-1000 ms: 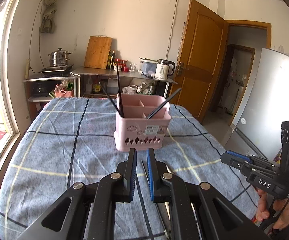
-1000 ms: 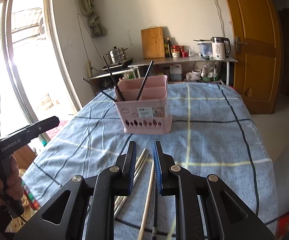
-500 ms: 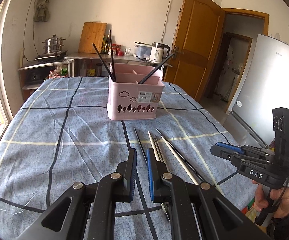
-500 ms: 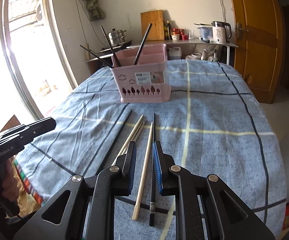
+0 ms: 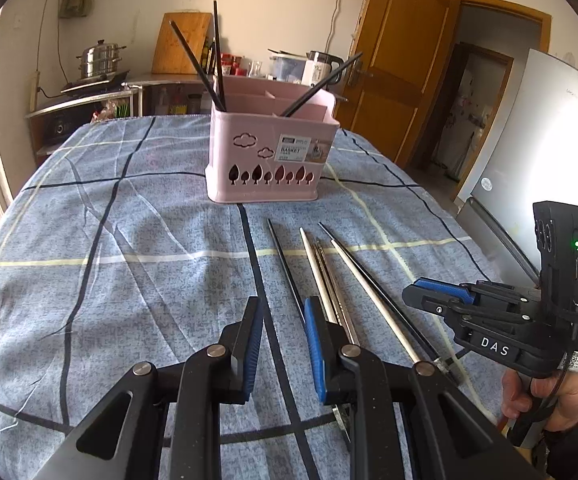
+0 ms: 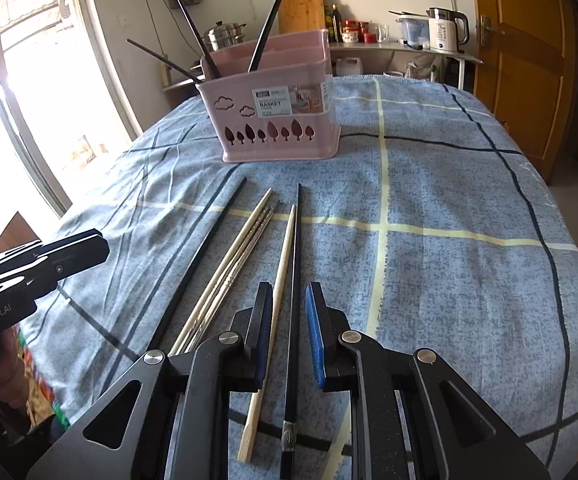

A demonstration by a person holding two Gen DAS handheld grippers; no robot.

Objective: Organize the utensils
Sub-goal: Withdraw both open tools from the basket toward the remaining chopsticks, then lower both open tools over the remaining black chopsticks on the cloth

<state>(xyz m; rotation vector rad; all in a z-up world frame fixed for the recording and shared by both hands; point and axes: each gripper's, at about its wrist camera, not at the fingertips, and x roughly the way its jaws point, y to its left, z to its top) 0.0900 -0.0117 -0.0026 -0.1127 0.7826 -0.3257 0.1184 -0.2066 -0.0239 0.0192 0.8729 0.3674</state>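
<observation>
**Six chopsticks lying loose, three standing in the basket**

My desk [image 5: 89, 240] wears a blue checked cloth, and the pink utensil basket [image 5: 269, 160] stands on it toward the far end. Three black chopsticks [image 5: 193, 62] lean out of its compartments; which compartment holds which I cannot tell, because the walls hide their lower ends.

Nearer to me six loose chopsticks [image 6: 249, 240] lie side by side on the cloth, pointing toward the basket: two black, two pale wooden, two metal. Both views cut off their near ends behind my tools.

My left hand-held gripper [image 5: 283, 316] hangs over the cloth with its jaws opening and nothing between the blue pads; the leftmost black chopstick [image 5: 285, 264] passes just under its right finger. My right hand-held gripper [image 6: 289, 300] stands slightly apart above a wooden chopstick [image 6: 281, 272] and a black one [image 6: 295, 260], gripping neither.

Only part of my hand [image 5: 565, 400] shows.
</observation>
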